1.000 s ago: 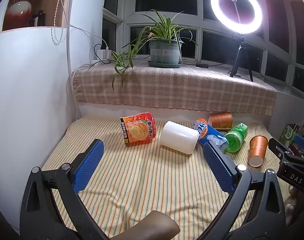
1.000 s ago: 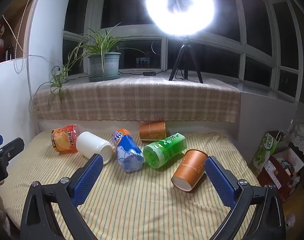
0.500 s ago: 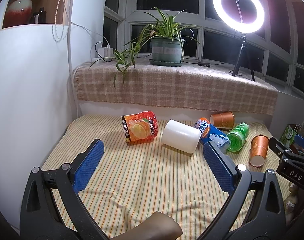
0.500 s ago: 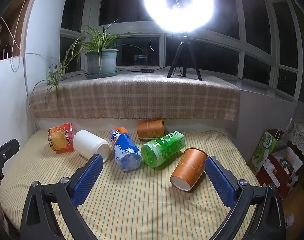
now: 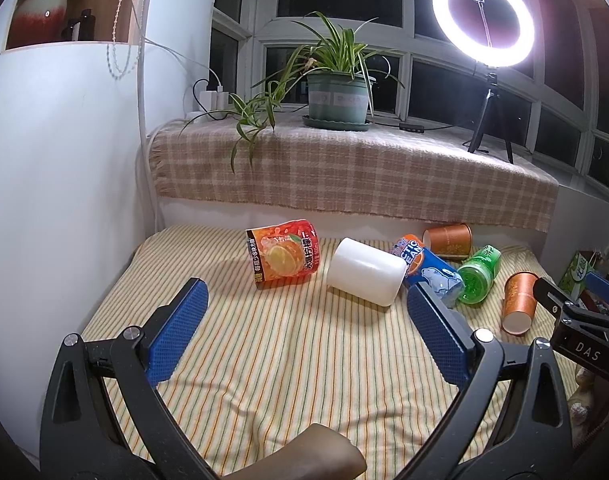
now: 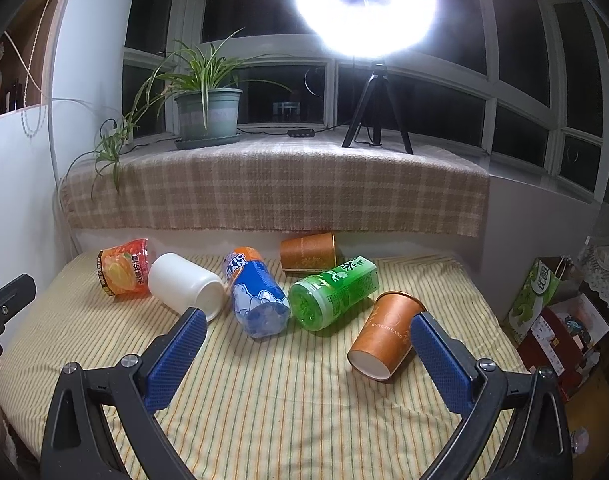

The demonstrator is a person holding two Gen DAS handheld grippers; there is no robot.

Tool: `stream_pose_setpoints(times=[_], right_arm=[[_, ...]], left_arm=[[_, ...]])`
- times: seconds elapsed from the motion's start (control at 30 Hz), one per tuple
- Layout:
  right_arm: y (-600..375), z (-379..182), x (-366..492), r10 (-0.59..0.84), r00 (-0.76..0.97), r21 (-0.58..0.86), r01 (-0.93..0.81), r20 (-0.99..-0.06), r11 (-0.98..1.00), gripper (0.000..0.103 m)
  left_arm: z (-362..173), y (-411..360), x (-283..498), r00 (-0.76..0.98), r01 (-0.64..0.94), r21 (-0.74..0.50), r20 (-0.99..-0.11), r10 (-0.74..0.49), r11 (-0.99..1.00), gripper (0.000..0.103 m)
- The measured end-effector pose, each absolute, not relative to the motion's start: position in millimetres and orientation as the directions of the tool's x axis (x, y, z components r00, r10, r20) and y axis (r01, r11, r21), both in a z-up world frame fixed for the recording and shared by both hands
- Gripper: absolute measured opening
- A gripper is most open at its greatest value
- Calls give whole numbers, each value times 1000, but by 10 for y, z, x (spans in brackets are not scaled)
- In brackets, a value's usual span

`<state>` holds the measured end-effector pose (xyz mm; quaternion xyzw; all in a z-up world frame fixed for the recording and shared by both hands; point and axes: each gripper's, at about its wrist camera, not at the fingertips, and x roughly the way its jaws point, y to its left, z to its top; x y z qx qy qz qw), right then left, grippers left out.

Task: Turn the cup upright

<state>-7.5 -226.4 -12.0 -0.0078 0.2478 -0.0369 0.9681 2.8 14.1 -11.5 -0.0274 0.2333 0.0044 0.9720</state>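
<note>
Six cups and cup-shaped containers lie toppled on a yellow striped cloth (image 6: pixel 264 400) below a window ledge draped in a checked blanket (image 6: pixel 272 188). None has been stood up yet. Nearest the right gripper (image 6: pixel 304 340) is an orange paper cup (image 6: pixel 384 338) on its side, white base toward the camera, mouth pointing to the far right. It lies just beside the blue pad of the right-hand finger (image 6: pixel 440 360), though whether they touch cannot be told.

Both tools are spread wide and hold nothing. The left gripper (image 5: pixel 304 316) hovers over bare cloth at the near left, facing an orange fruit-printed cup (image 5: pixel 282 254) and a white cylindrical cup (image 5: pixel 364 272) farther back.

A blue-labelled clear plastic cup (image 6: pixel 256 296) and a green plastic cup (image 6: pixel 332 292) lie close together at centre, and a second orange paper cup (image 6: pixel 308 254) rests against the far wall.

The risks ahead appear plain. A thin paper wall would likely crush if pinched hard. A cup lying on its side could roll away on the soft, wrinkled cloth if nudged by one finger before the other closes. With the green cup close by on the left, a wide sweep might knock it. A cup set down on a fold could tip again.
</note>
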Motion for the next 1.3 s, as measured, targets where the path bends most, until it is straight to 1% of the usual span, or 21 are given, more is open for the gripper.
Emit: stream_pose_setpoints(times=[1.3], right_arm=[[-2177,-141,-9,-56,864,-41,41,-500,998,103]], left_arm=[[-116,171,41,889,-23,-62,-457,-8,998,101]])
